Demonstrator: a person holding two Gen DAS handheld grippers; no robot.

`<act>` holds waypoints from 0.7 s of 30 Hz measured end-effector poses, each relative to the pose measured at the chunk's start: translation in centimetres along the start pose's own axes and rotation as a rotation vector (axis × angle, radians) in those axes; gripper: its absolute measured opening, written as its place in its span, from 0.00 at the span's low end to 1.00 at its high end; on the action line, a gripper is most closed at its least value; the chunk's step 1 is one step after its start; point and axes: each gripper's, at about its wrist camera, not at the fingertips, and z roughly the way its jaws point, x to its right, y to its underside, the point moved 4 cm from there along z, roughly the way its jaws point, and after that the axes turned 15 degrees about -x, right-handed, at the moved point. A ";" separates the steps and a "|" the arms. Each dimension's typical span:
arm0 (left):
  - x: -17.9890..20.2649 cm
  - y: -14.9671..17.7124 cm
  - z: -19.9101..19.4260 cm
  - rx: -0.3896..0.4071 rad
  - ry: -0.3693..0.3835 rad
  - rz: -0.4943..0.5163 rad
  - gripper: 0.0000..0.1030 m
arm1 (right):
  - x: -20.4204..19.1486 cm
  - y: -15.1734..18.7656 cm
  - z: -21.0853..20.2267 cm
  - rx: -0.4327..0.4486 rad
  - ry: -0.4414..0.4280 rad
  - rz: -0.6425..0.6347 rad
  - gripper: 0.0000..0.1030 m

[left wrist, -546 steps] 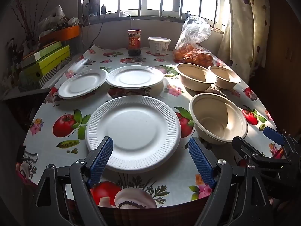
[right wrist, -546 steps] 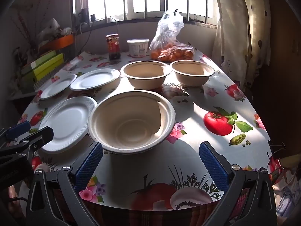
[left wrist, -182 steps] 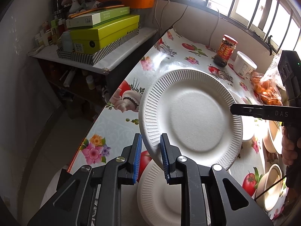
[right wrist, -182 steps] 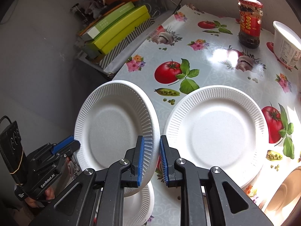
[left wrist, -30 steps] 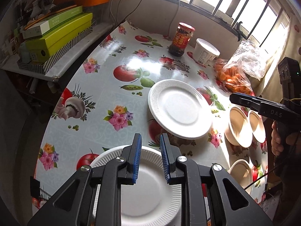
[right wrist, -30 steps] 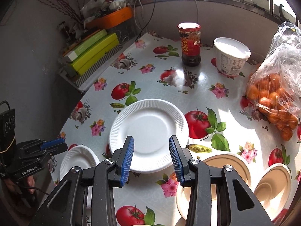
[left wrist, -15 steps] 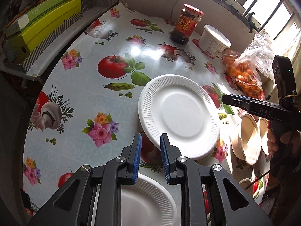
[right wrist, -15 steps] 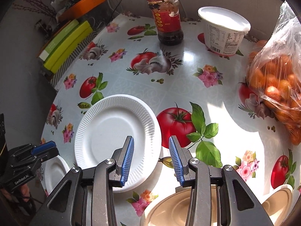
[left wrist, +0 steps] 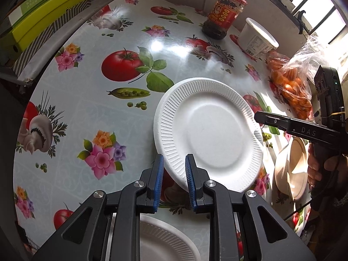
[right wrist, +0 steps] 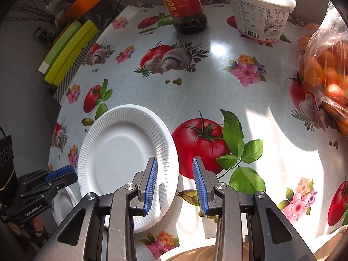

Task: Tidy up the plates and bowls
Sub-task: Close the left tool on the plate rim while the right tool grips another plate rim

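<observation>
- While the white foam plate (left wrist: 208,134) is lying flat on the fruit-print tablecloth (left wrist: 91,113), the left gripper (left wrist: 174,182) is straddling its near rim, its blue pads narrowly apart and not yet pressing.
- The right gripper (right wrist: 175,184) is closing around the opposite rim, which lies between its jaws unpinched.
- The plate is looking light, thin and easily dented, so the ribbed rim seems the best hold.
- Readable writing: "DAS", "GenRobot.AI" on the grippers, "Oarmilk" on the white tub (right wrist: 261,10).

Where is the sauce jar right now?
The sauce jar stands at the table's far edge by the wall, just left of the white tub in both views.
</observation>
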 end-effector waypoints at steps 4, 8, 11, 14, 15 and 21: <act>-0.2 -0.2 0.6 -0.018 0.013 -0.009 0.21 | -0.1 0.0 0.6 -0.013 -0.014 -0.002 0.29; -0.3 -0.4 0.8 -0.022 0.031 -0.022 0.21 | 0.0 0.0 0.7 -0.009 -0.027 0.003 0.29; -0.3 -0.3 0.7 -0.018 0.037 -0.021 0.21 | -0.1 0.1 0.8 -0.010 -0.026 0.000 0.28; -0.4 -0.2 0.5 -0.014 0.042 -0.025 0.21 | -0.2 0.2 0.9 -0.010 -0.029 -0.001 0.22; -0.3 -0.1 0.2 -0.006 0.043 -0.019 0.21 | -0.2 0.2 0.9 -0.010 -0.025 -0.003 0.19; -1.2 -0.2 0.4 -0.007 0.037 -0.049 0.21 | -0.1 0.2 1.1 -0.008 -0.023 0.002 0.18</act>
